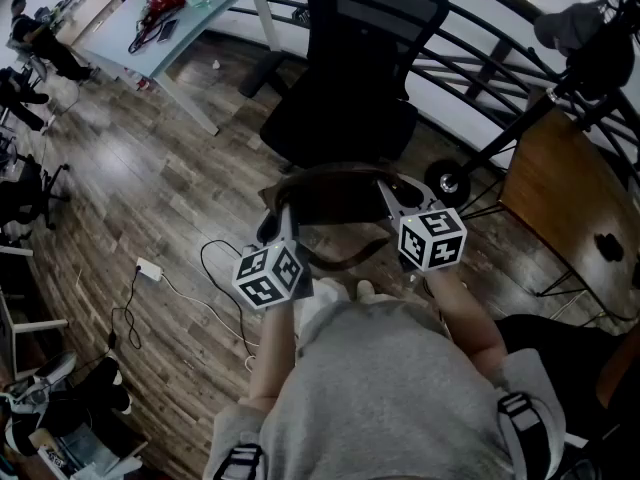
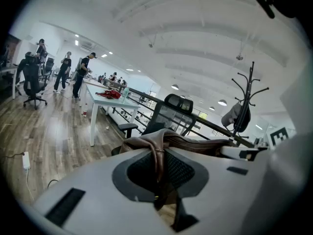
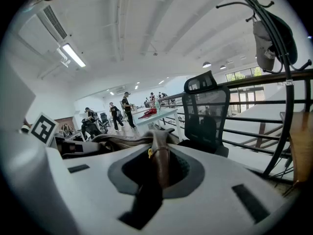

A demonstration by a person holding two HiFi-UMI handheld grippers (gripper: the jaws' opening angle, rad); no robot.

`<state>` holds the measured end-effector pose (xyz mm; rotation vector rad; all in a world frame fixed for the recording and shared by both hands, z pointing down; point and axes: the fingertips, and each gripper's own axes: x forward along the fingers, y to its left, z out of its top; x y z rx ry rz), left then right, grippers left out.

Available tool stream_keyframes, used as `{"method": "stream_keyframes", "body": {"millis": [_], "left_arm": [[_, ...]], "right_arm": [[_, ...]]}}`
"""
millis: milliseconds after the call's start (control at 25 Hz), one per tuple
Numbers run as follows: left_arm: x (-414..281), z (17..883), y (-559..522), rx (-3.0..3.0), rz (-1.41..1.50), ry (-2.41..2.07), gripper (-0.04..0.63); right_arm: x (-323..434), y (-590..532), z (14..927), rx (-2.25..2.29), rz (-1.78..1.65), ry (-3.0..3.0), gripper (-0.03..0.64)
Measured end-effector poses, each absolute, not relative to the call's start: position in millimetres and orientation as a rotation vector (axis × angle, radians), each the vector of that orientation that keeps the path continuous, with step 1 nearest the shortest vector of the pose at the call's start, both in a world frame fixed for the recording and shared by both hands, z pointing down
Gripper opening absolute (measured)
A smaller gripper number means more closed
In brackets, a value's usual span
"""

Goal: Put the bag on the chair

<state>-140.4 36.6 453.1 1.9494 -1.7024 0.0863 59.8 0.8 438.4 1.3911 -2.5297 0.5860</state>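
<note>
In front of the black office chair point(image 1: 345, 88), your left gripper point(image 1: 284, 216) is clenched on a thin strap at the left end of the brown bag point(image 1: 335, 190). Your right gripper point(image 1: 386, 194) is clenched on the strap at the bag's right end. Each gripper view shows leather pinched between nearly closed jaws. The bag hangs level between the two grippers, clear of the floor and just short of the front edge of the chair seat point(image 1: 340, 133). Whether it touches that edge cannot be told. The step in hand looks like the carry to the chair. The next move would call for lifting both ends together over the seat's front edge, lowering the bag onto the cushion, then letting go with both grippers. The seat looks bare, so there is open room to land. A railing point(image 1: 490, 53) runs close behind the backrest. A wooden table point(image 1: 560, 203) stands near on your right, and a cable point(image 1: 175, 290) lies on the floor to your left. The white table point(image 1: 195, 23) is well apart.
</note>
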Motion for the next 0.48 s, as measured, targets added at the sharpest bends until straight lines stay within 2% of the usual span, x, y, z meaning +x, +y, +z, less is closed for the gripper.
{"method": "stream_keyframes", "body": {"millis": [480], "left_arm": [[-125.5, 459.7, 83.8, 1.939, 0.083, -1.708, 0.044]], "right_arm": [[74.1, 36.3, 444.2, 1.406, 0.557, -2.513, 0.048]]}}
